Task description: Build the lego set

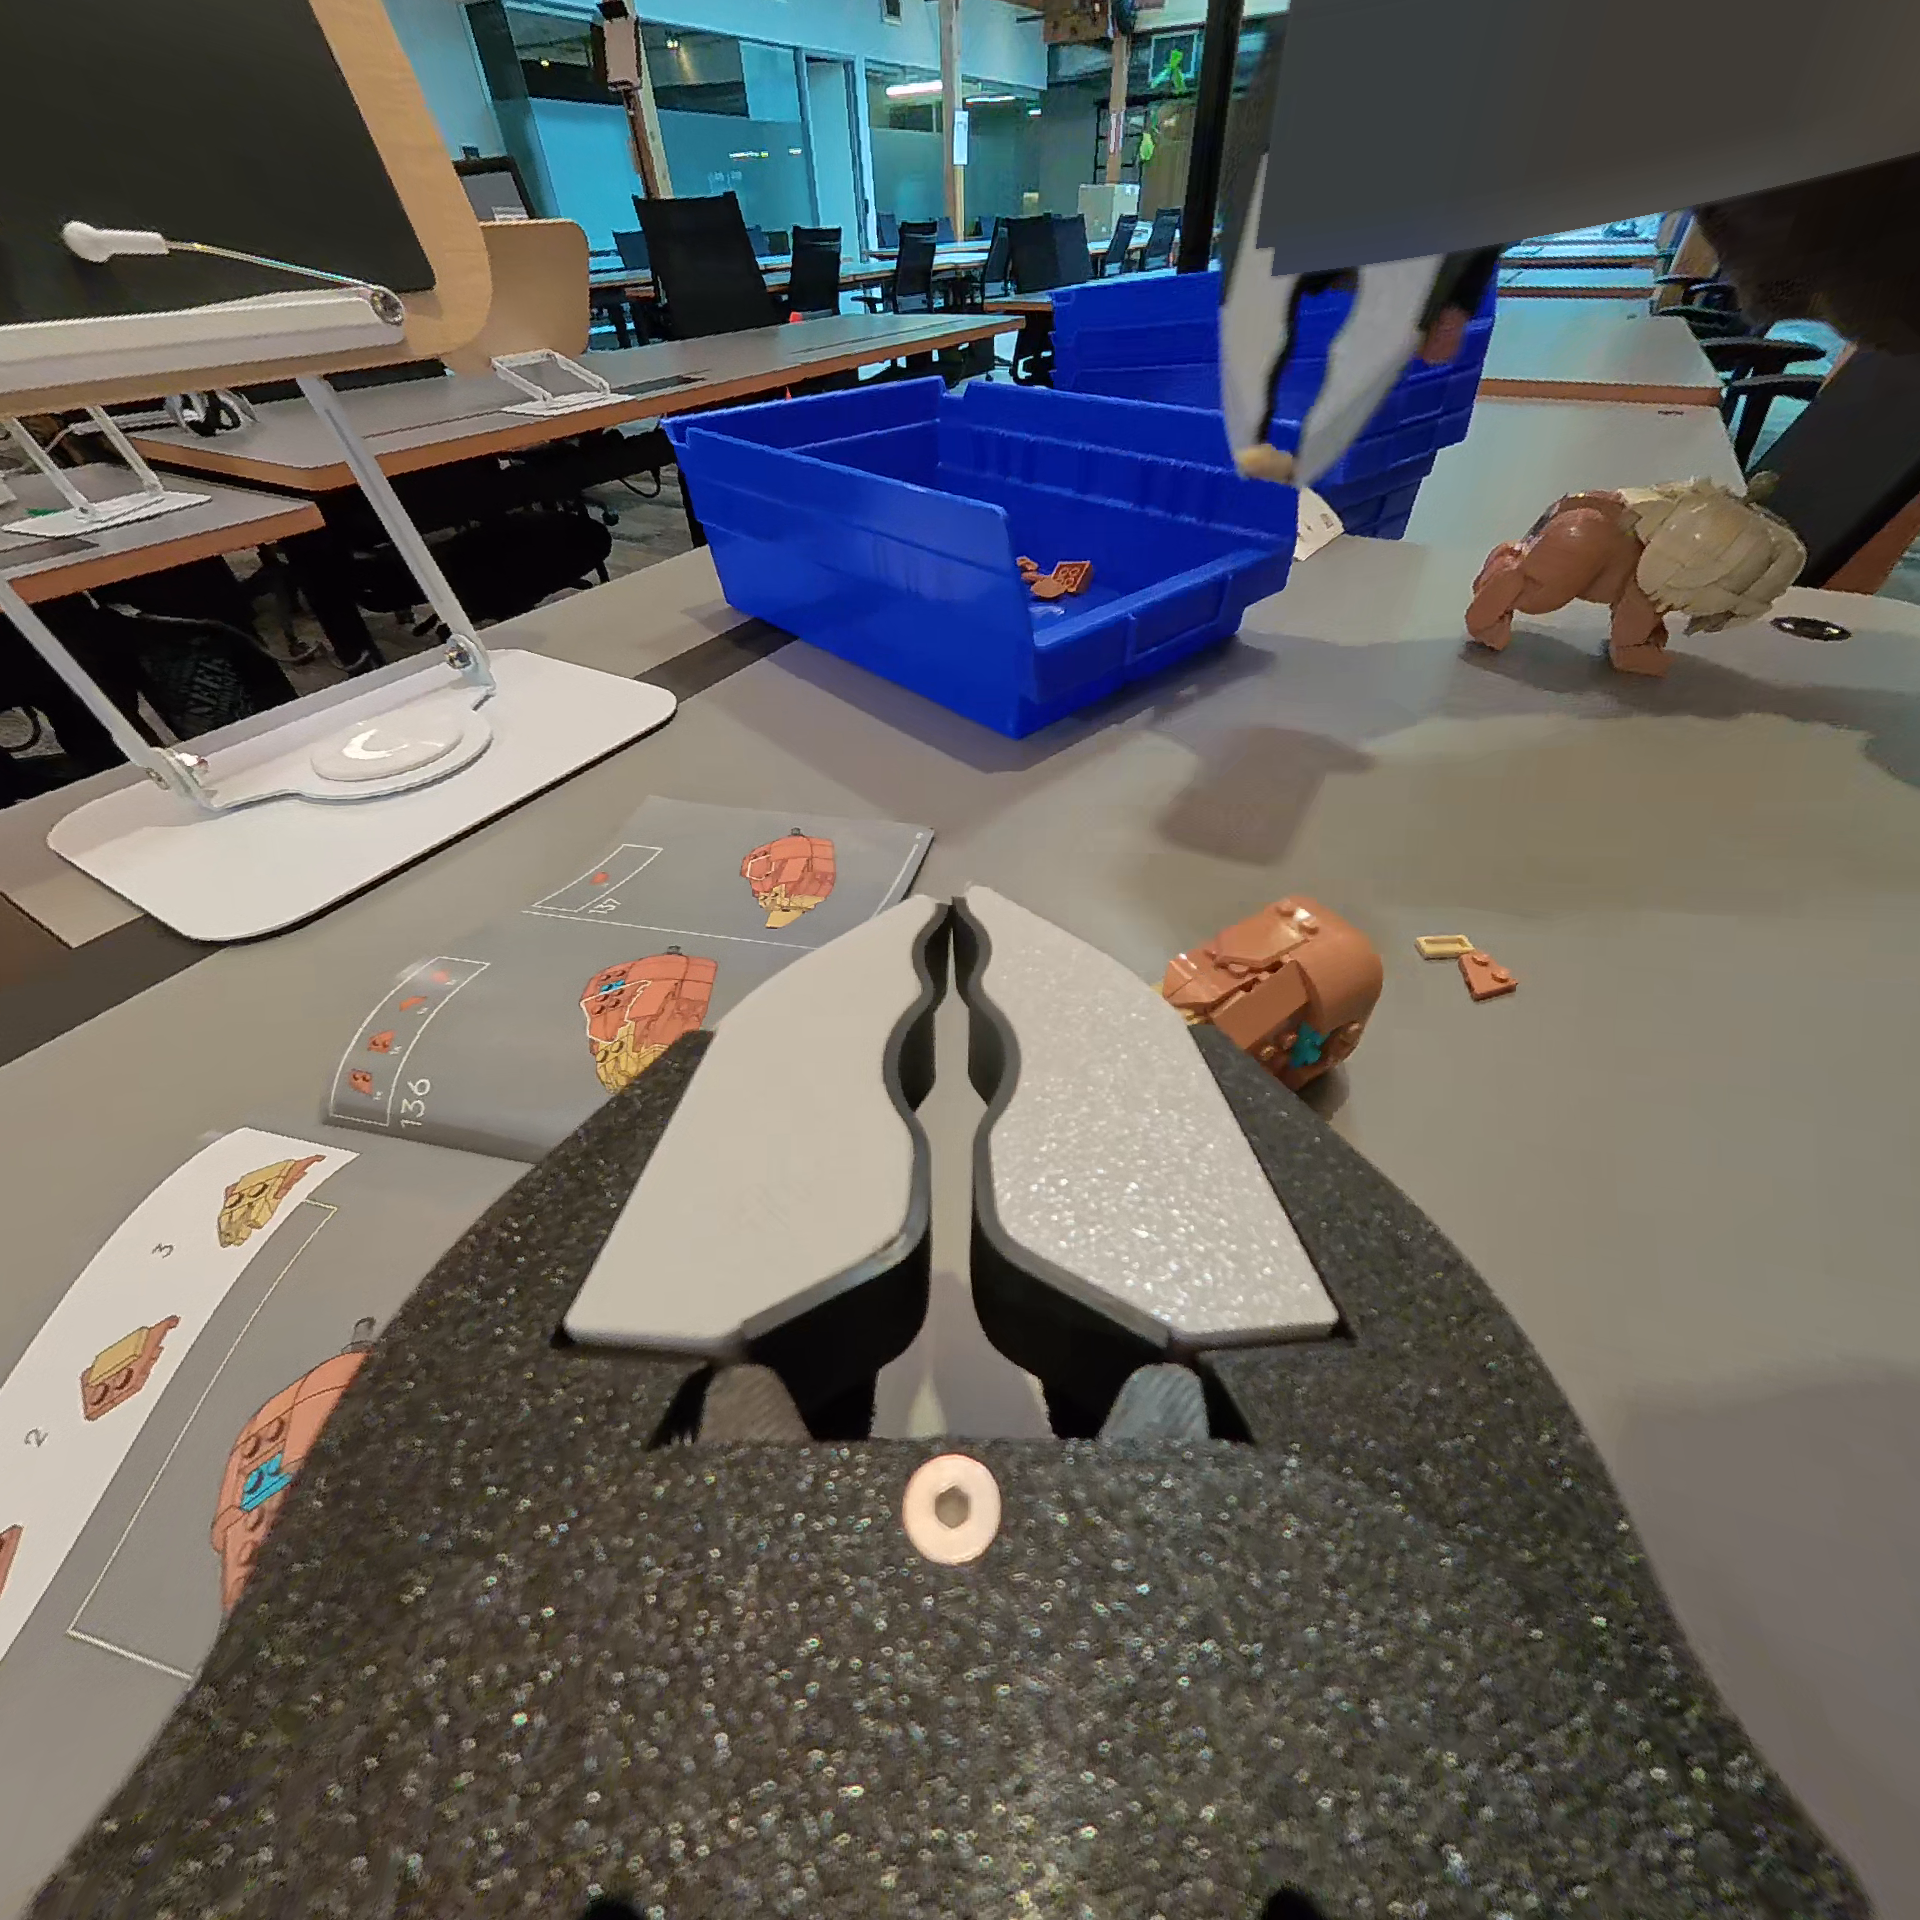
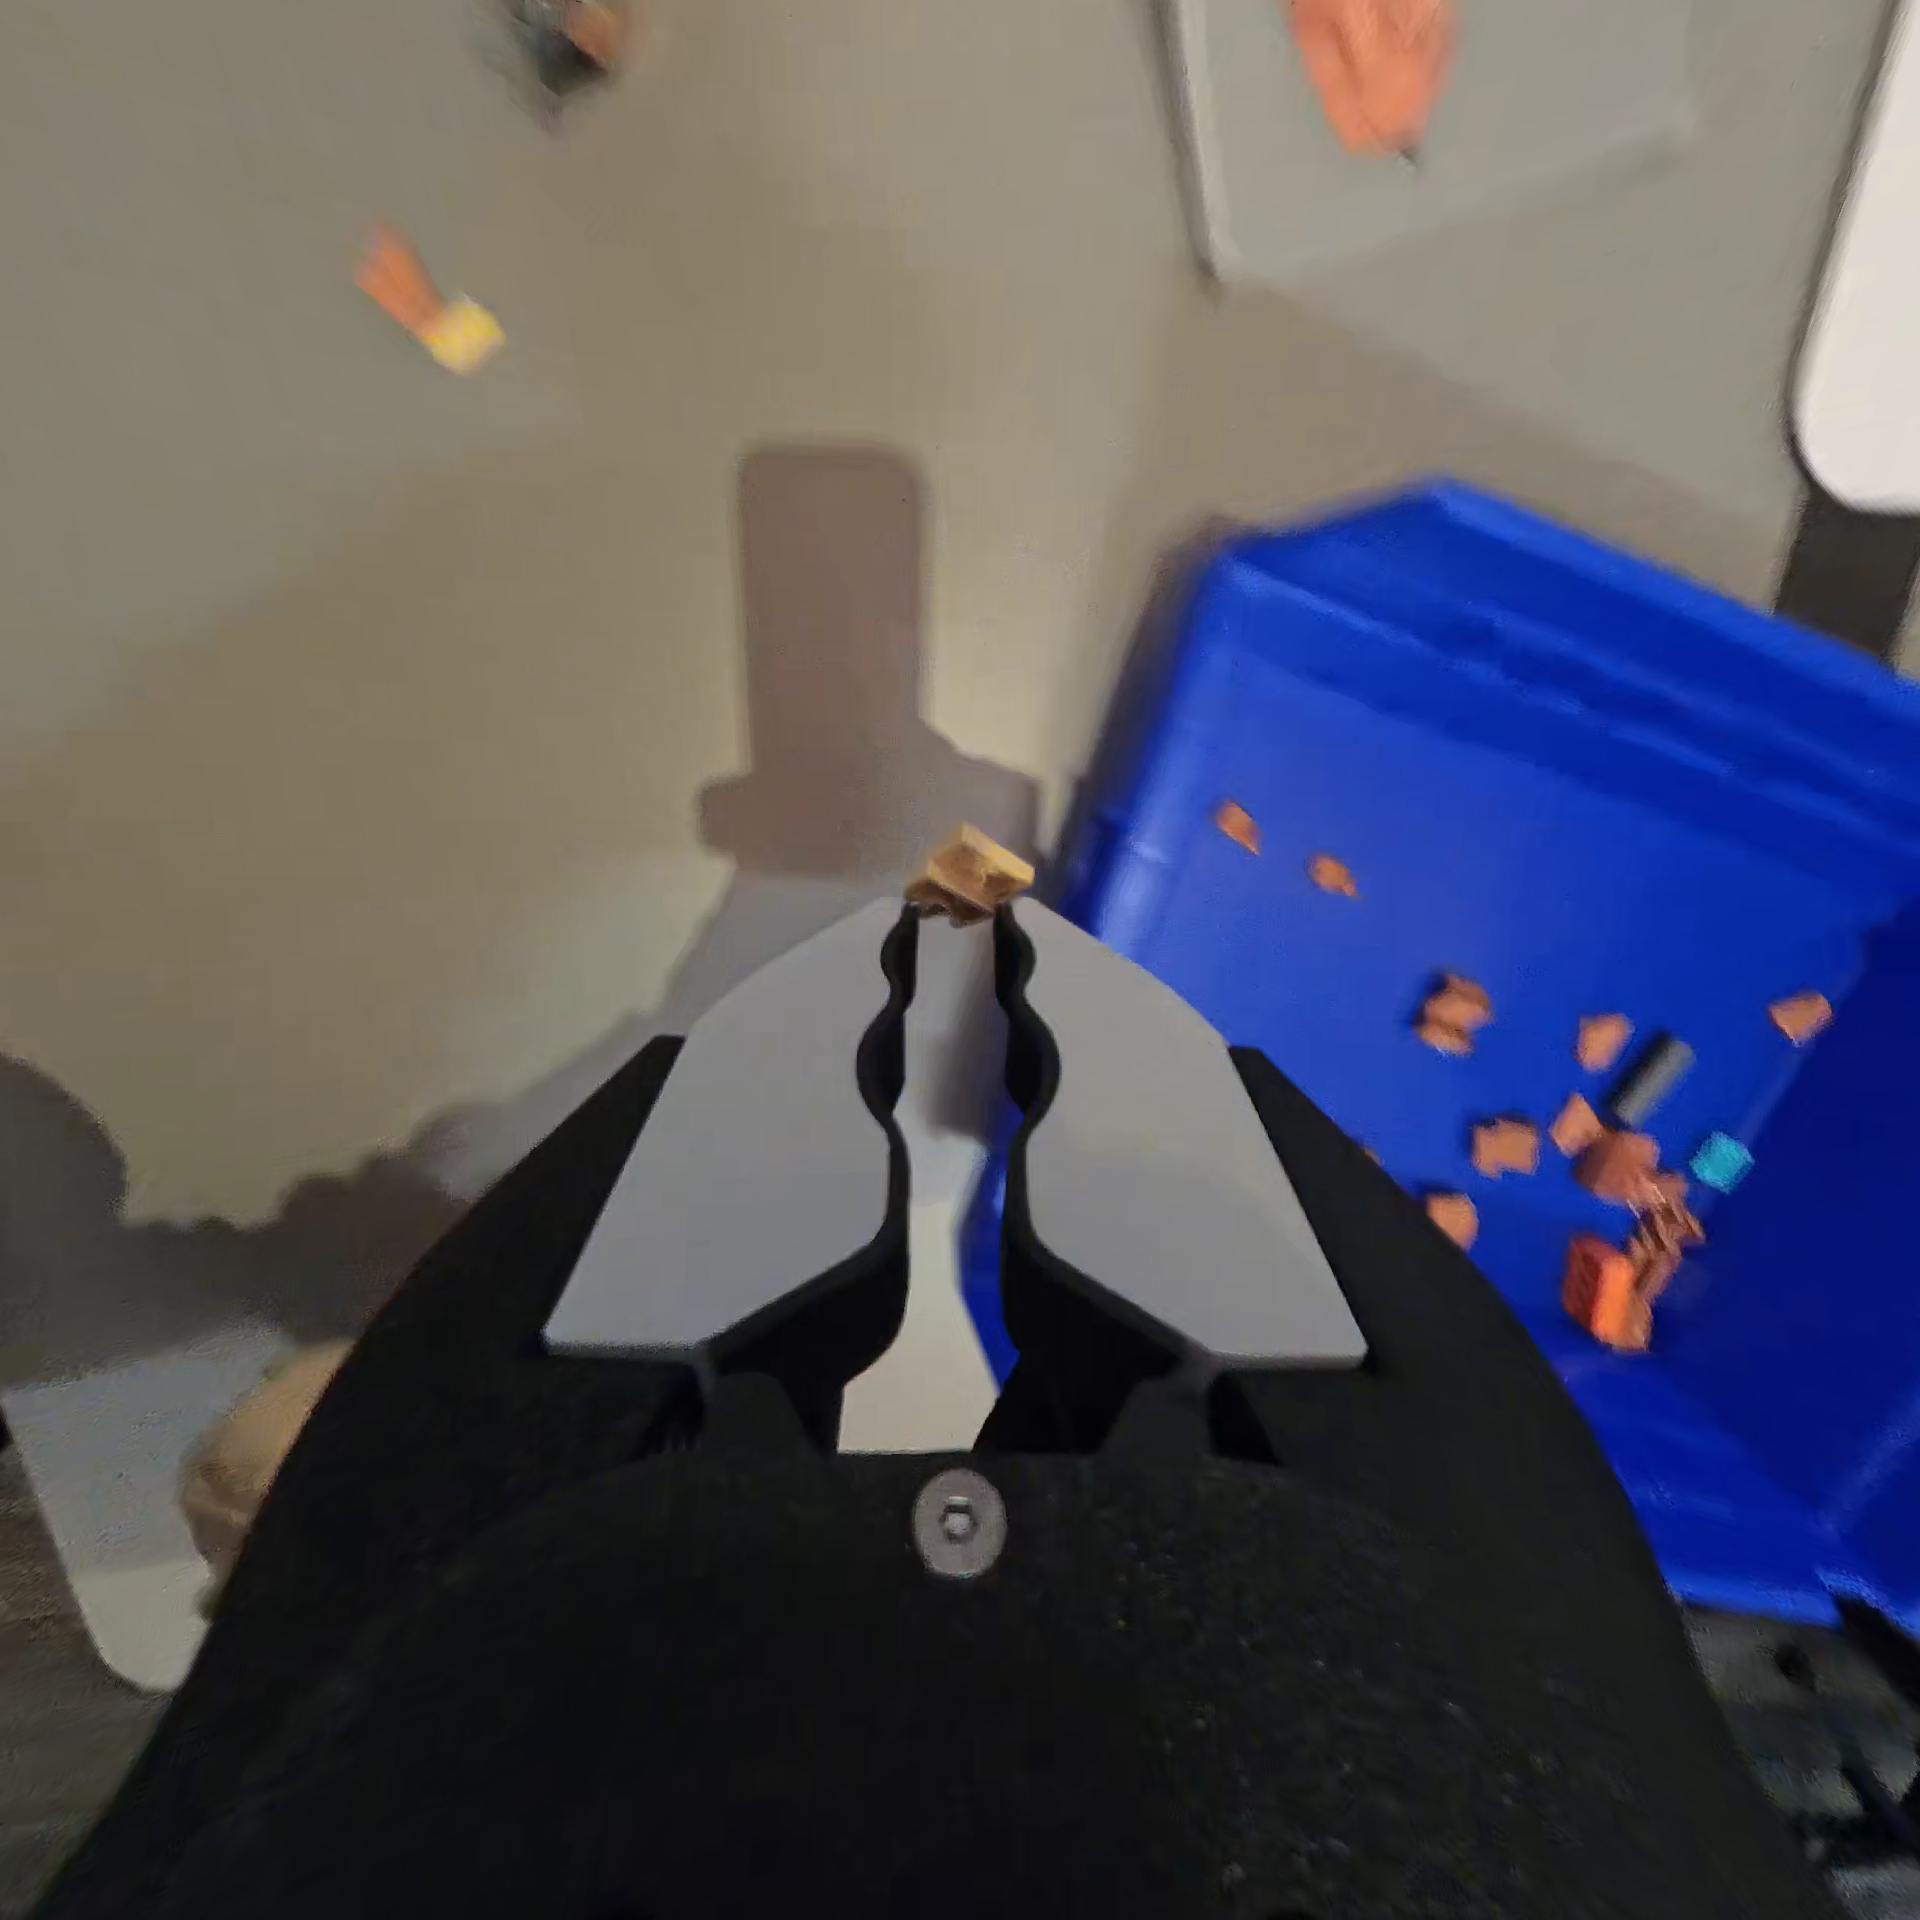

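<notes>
Though blurred, small tan brick (image 2: 968, 886) in fingers (image 2: 1143, 1143).

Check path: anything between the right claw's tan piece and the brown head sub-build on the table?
Nothing visible. The right claw holds the tan piece in the air beside the blue bin; the table down to the brown head sub-build is bare.
</notes>
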Available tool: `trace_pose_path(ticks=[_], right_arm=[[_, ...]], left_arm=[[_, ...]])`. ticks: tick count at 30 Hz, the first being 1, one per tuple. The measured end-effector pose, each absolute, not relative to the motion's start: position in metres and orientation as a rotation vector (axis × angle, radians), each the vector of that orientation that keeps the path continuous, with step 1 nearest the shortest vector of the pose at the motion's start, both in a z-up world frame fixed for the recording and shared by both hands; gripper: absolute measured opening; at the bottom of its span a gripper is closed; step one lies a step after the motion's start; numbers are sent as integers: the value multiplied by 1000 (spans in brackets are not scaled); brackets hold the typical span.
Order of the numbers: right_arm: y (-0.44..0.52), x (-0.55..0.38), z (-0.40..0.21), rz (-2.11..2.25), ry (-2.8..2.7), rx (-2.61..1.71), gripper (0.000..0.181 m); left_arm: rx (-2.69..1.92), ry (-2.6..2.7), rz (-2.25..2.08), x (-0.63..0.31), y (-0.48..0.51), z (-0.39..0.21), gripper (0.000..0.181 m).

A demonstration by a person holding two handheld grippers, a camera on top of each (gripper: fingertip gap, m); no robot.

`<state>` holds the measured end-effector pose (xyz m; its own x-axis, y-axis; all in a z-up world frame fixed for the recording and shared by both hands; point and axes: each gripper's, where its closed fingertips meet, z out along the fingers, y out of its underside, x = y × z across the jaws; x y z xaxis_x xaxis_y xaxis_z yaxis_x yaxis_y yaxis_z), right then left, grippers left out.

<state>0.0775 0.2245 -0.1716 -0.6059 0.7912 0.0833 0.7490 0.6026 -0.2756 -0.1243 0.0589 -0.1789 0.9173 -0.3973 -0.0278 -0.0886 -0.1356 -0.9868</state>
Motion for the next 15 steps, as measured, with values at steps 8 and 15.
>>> trace_pose_path(ticks=[8,15], right_arm=[[117,67,-234,398,-2708,-1184,14],[102,60,-250,444,-2688,-1229,14]], left_arm=[[-1683,408,-271,-114,56,-175,0],[-1689,445,-284,-105,54,-177,0]])
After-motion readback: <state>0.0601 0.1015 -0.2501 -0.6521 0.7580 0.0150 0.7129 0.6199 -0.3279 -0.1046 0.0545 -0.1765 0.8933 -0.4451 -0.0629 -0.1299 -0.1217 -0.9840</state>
